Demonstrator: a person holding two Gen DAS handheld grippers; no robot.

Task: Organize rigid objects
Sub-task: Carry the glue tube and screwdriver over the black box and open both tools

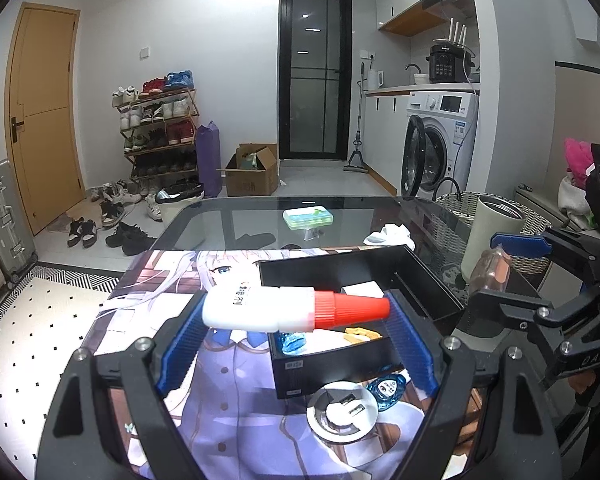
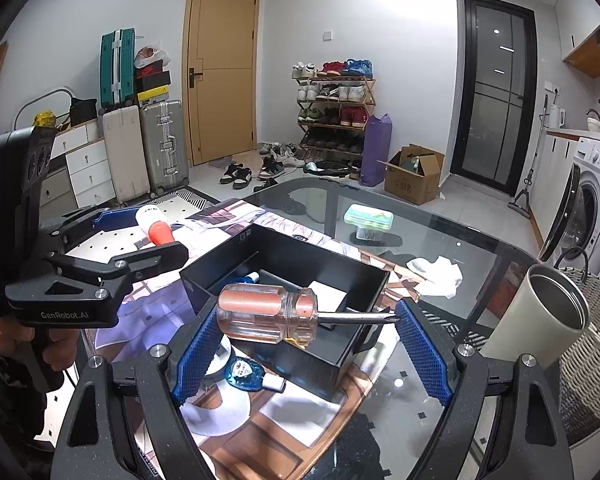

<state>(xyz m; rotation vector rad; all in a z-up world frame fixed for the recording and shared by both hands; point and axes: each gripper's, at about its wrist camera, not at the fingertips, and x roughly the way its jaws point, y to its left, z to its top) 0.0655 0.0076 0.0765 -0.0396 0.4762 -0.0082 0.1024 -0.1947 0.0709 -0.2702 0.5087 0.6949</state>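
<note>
Left gripper (image 1: 296,320): its blue ribbed fingers (image 1: 184,336) clamp a white glue bottle (image 1: 260,308) with a red cap endwise, base against one finger and cap tip against the other, held crosswise above the desk (image 1: 220,216). Right gripper (image 2: 306,334): its blue fingers (image 2: 198,354) hold a stubby screwdriver (image 2: 268,314) the same way, the clear orange handle butted on one finger and the metal tip touching the other, above the near edge of the box. Below and just in front of both grippers lies a printed mat (image 1: 160,280) carrying a round white dish (image 1: 342,408) and a small blue correction-tape dispenser (image 1: 388,388) beside it. Next beyond stands an open black box (image 2: 300,256), whose compartments hold a white card, a blue item and an orange item. To the right of the box stands a pale steel-lined tumbler (image 2: 540,320), with a wicker basket (image 2: 596,340) behind it. Farther along the glass desk lie a crumpled white tissue (image 2: 436,272) and a green-and-white case (image 2: 368,216) on a clear stand. Beyond the desk: a shoe rack (image 2: 334,112), a cardboard box (image 2: 414,178), a wooden door (image 2: 220,68), suitcases and a washing machine (image 1: 440,140).
</note>
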